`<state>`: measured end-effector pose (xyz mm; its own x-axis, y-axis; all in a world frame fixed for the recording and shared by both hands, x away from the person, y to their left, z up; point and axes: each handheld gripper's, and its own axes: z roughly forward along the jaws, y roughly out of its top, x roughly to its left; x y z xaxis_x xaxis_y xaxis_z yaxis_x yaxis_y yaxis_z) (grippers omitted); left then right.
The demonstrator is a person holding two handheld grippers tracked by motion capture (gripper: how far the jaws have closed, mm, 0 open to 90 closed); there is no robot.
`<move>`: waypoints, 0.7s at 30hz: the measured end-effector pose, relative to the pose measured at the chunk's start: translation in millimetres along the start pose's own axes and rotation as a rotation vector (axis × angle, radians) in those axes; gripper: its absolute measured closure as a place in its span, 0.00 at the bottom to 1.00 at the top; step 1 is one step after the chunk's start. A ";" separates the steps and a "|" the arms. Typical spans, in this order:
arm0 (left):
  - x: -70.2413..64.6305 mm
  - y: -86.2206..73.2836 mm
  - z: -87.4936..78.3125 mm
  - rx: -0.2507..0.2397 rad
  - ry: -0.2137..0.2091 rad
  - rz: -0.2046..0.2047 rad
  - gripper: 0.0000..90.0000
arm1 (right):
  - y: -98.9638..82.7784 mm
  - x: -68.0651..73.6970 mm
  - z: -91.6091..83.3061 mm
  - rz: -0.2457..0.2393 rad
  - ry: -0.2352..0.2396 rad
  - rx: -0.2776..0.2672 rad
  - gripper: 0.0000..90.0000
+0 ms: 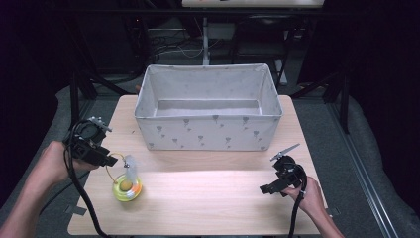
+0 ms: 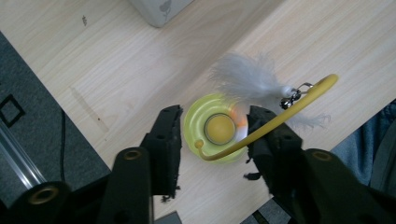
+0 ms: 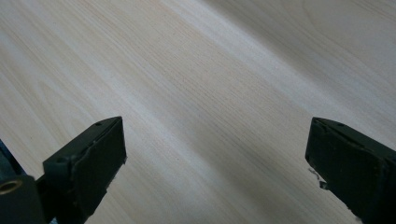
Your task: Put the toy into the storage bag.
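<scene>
Yellow cat toy (image 1: 127, 187) with feather (image 2: 247, 79) on wooden counter (image 1: 213, 198) near left, left tongs (image 2: 212, 135) parted, straddling its round base, right tongs (image 3: 215, 154) spread wide over bare wood near right, grey fabric bin (image 1: 208, 130) at far centre.

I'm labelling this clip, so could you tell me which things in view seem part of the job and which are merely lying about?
Likely in the job:
- yellow cat toy with feather, framed by the open left gripper
- fabric bin
- right gripper, open over bare table

Just lying about:
- tape marks at the table corner
</scene>
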<state>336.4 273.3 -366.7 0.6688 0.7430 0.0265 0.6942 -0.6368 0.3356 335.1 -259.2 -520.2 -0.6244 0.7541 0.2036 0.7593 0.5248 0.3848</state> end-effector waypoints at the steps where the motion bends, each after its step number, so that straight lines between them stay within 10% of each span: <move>1: -0.8 0.5 -0.2 -0.002 0.001 0.004 0.66 | 0.0 0.1 0.0 0.001 0.000 0.000 0.05; 21: -9.0 6.6 -3.1 0.050 0.025 0.044 0.97 | 0.0 -0.1 -0.2 -0.001 0.001 0.001 0.05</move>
<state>334.1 263.0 -361.8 0.6926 0.7185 0.0636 0.6771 -0.6780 0.2861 335.2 -259.3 -520.1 -0.6253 0.7533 0.2037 0.7589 0.5262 0.3837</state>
